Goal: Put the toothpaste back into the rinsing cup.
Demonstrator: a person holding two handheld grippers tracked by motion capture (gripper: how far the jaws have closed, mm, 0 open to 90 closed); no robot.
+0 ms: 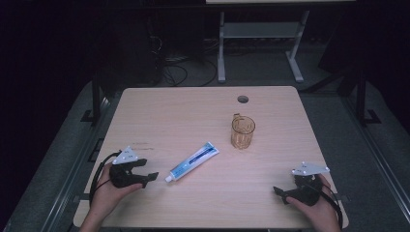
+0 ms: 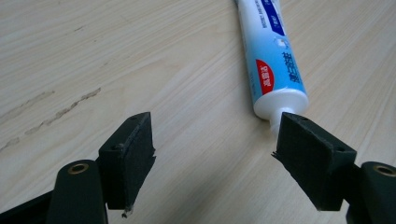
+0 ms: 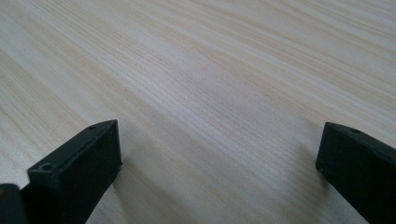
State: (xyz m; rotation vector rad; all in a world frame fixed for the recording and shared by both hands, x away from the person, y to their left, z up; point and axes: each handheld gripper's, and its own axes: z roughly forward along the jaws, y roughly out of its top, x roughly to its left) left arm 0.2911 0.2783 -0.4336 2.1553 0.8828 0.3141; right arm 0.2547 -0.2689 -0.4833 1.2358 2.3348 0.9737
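Left gripper, jaws spread, is nearing the tube at 3 o'clock, probably to grasp; right gripper is resting released

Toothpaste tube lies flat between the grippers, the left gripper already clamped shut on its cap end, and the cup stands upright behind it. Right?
Not quite: the left gripper is open, not clamped. The left gripper view shows its jaws spread wide, the toothpaste tube cap just beside one jaw. The tube does lie flat, and the cup stands upright behind it.
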